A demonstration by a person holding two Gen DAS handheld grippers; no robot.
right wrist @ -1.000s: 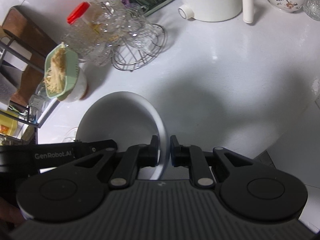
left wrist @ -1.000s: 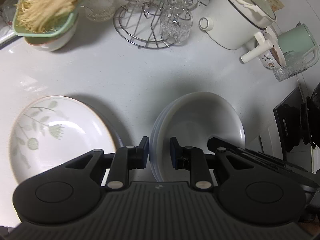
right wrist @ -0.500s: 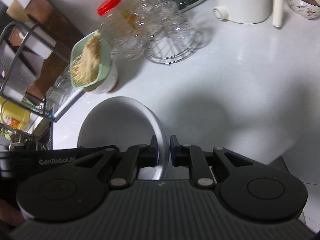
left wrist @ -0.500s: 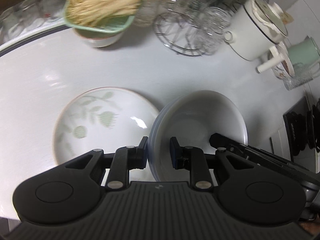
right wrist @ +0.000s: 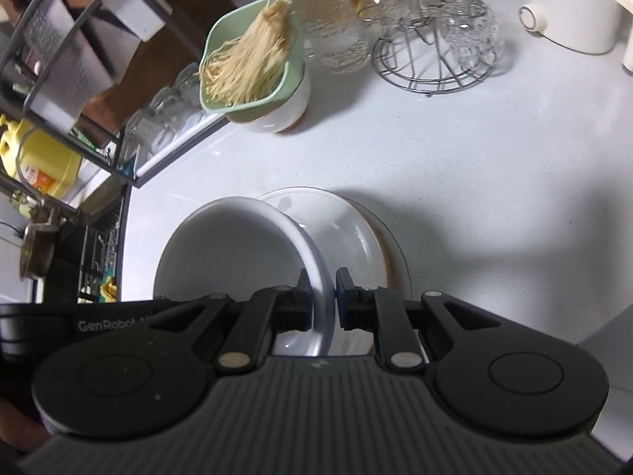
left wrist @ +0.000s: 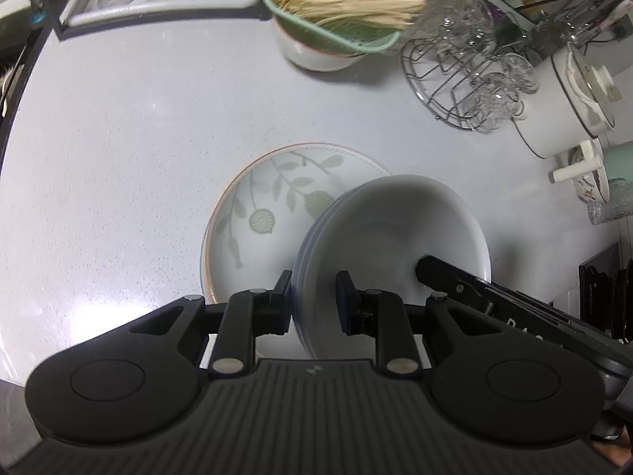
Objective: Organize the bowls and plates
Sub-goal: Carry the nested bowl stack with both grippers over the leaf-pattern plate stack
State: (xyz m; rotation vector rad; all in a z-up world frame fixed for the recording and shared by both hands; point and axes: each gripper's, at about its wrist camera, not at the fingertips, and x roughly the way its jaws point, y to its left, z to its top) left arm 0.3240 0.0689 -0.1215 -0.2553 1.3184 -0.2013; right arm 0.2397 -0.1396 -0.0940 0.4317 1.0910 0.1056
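Both claws, left gripper (left wrist: pixel 312 297) and right gripper (right wrist: pixel 321 297), clench the stacked white bowls (left wrist: pixel 395 233); leaf-patterned plate (left wrist: pixel 273 206) underneath at ten o'clock; stacking unfinished.

The setting is a home kitchen, identified by a pale worktop (left wrist: pixel 138 150) crowded with cookware. Behind the worktop's far edge stands a dark metal shelf rack (right wrist: pixel 59 59) holding glassware. On the worktop, beside that rack, a green colander (left wrist: pixel 336 35) of pale noodles or similar strands sits in a white bowl. Right of the colander: a wire stand (left wrist: pixel 455 79) carrying inverted glasses, then a white lidded pot (left wrist: pixel 565 111).
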